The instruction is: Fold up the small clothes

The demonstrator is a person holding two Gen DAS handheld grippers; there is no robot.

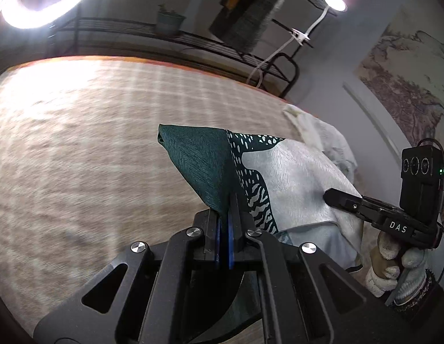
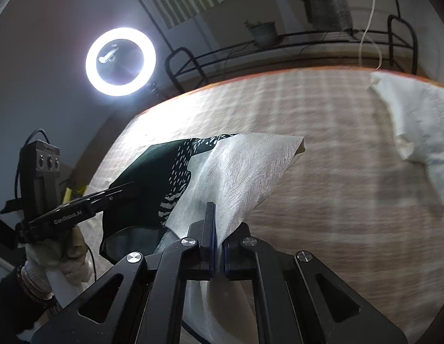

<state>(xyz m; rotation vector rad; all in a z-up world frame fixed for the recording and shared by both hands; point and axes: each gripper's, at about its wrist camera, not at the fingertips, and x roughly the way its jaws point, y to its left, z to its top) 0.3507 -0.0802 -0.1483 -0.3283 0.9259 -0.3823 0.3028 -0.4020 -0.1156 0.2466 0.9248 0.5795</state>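
Green-and-white patterned cloth (image 1: pixel 250 172) lifted above the checked tablecloth (image 1: pixel 78 143), your left gripper (image 1: pixel 226 220) and right gripper (image 2: pixel 217 238) each clamped on it, white garment (image 2: pixel 416 132) nearby.

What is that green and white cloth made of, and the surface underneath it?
The cloth looks like thin woven fabric with a slight sheen, showing fine brushed streaks; possibly a satin-like synthetic. The table covering seems a matte woven plaid textile, beige, though blur leaves this uncertain.

A ring light (image 2: pixel 120 61) is glowing white against the grey wall. A potted plant (image 2: pixel 262 32) is sitting on a black wire shelf (image 2: pixel 307 40) behind the plaid-covered desk (image 2: pixel 336 172). A clip lamp (image 1: pixel 334 2) is shining above; a landscape print (image 1: pixel 405 86) is hanging at right.
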